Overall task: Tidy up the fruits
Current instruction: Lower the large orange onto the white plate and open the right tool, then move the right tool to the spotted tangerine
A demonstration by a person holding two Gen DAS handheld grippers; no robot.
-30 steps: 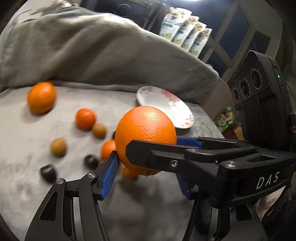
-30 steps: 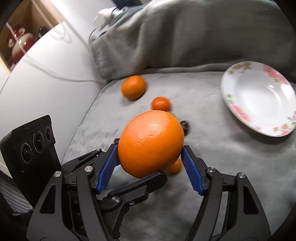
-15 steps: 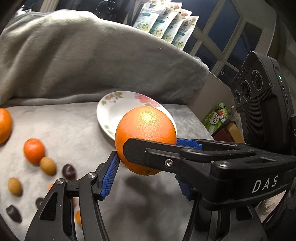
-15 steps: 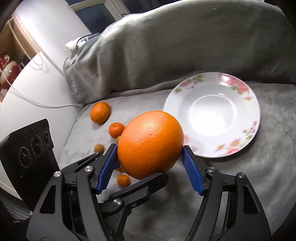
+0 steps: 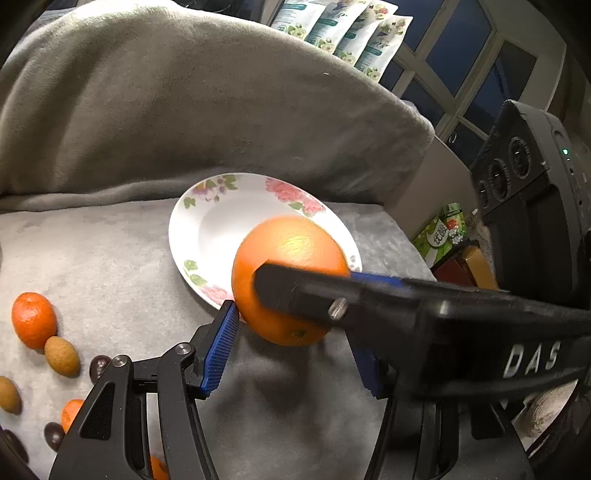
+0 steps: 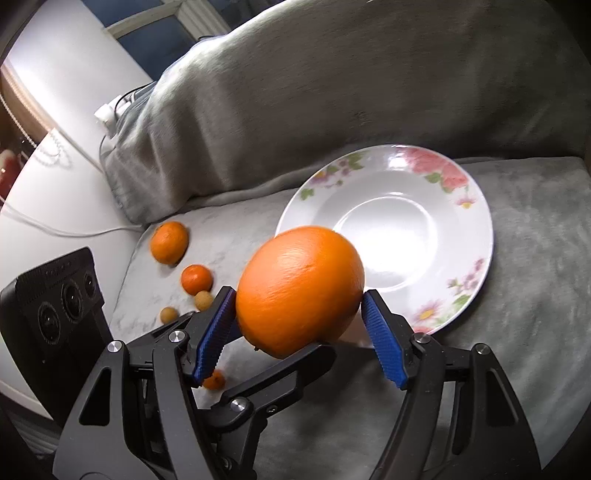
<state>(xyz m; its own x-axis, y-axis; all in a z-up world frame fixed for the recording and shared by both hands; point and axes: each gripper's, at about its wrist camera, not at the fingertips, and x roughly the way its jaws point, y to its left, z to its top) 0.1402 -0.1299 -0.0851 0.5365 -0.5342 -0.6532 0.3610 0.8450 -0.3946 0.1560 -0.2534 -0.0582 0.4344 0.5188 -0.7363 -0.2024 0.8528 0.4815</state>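
A large orange (image 5: 288,254) (image 6: 299,288) is held between the blue pads of both grippers at once, above the near rim of a white floral plate (image 5: 207,229) (image 6: 391,221). My left gripper (image 5: 295,332) has its left pad (image 5: 219,347) at the orange's lower left; its right finger is hidden behind the right gripper's black finger, which crosses the view. My right gripper (image 6: 299,332) clamps the orange from both sides. Small oranges (image 5: 33,319) (image 6: 169,242) lie on the grey cushion.
Several small tan and dark fruits (image 5: 62,356) (image 6: 203,300) lie on the cushion at the left. A grey blanket-covered backrest (image 5: 184,103) rises behind the plate. A white table with a cable (image 6: 55,206) stands left of the cushion. Packets (image 5: 340,33) stand behind.
Both grippers carried the orange toward the plate, which is now larger and closer in both views. The scattered small fruits shifted to the left edge.
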